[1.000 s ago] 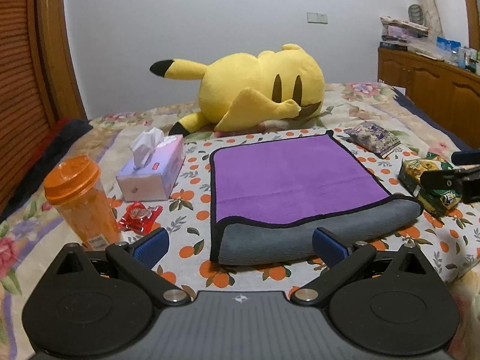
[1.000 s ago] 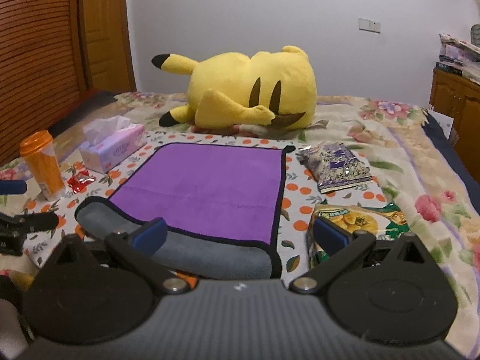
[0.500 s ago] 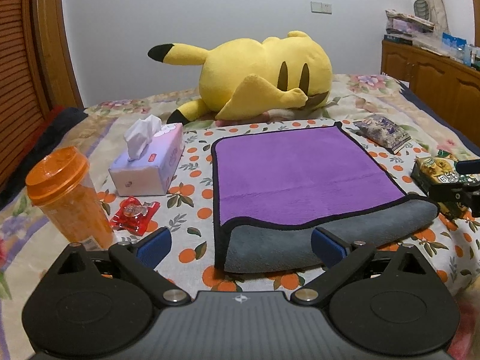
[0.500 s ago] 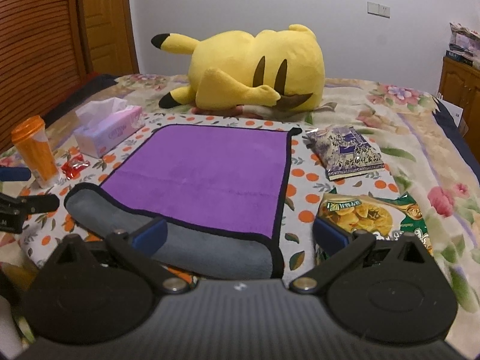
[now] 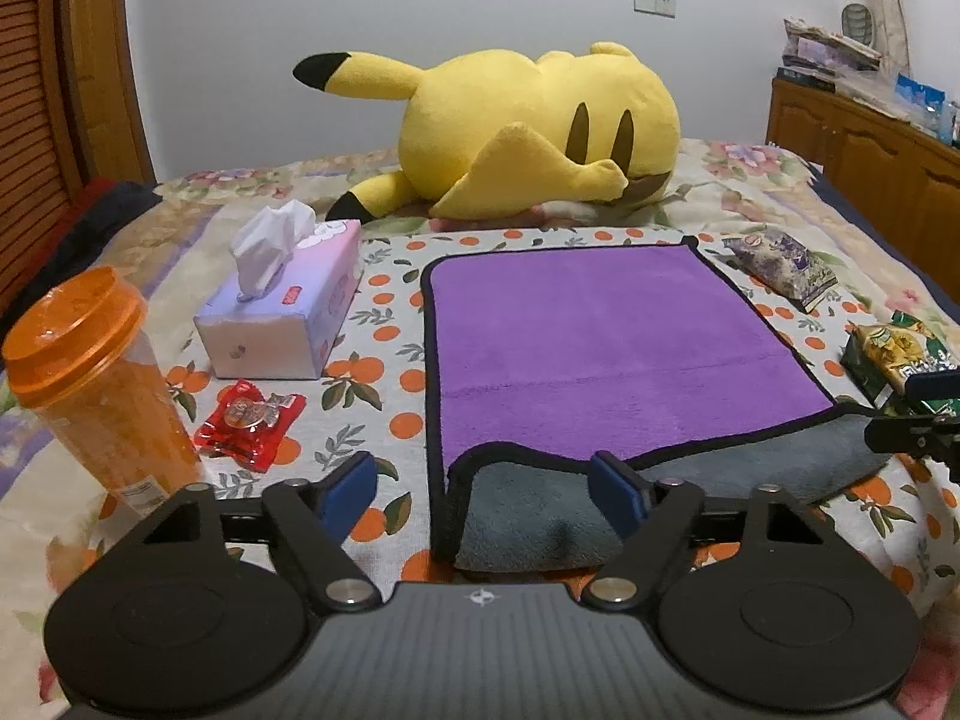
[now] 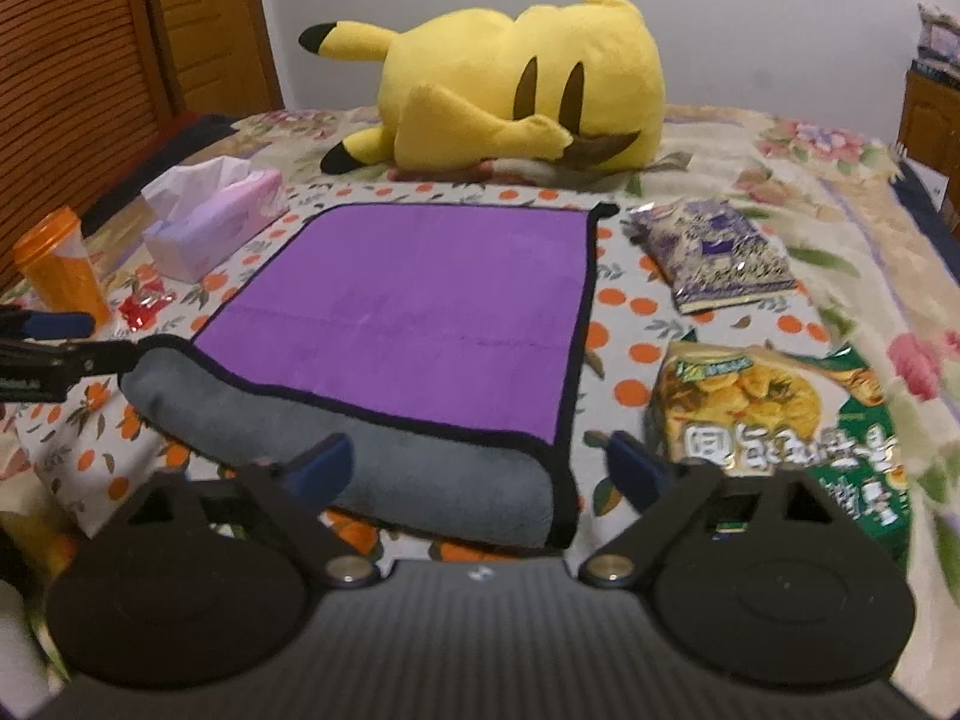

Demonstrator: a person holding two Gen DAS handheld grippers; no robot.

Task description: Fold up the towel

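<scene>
A towel, purple on one side and grey on the other with black edging, lies on the bed (image 5: 606,348) (image 6: 414,312), folded so the grey side shows along its near edge. My left gripper (image 5: 483,489) is open, its fingers straddling the towel's near left corner. My right gripper (image 6: 480,468) is open, its fingers straddling the near right corner. Each gripper shows at the edge of the other's view, the right one in the left wrist view (image 5: 918,420) and the left one in the right wrist view (image 6: 54,342).
A yellow plush toy (image 5: 534,132) lies behind the towel. A tissue box (image 5: 282,312), an orange cup (image 5: 102,396) and a red wrapper (image 5: 252,423) sit to the left. A purple snack bag (image 6: 714,252) and a green chip bag (image 6: 780,420) lie to the right. A wooden cabinet (image 5: 876,174) stands at far right.
Both grippers have moved forward and down toward the towel's near edge, and their fingers now sit on either side of its two near corners. The towel has not moved.
</scene>
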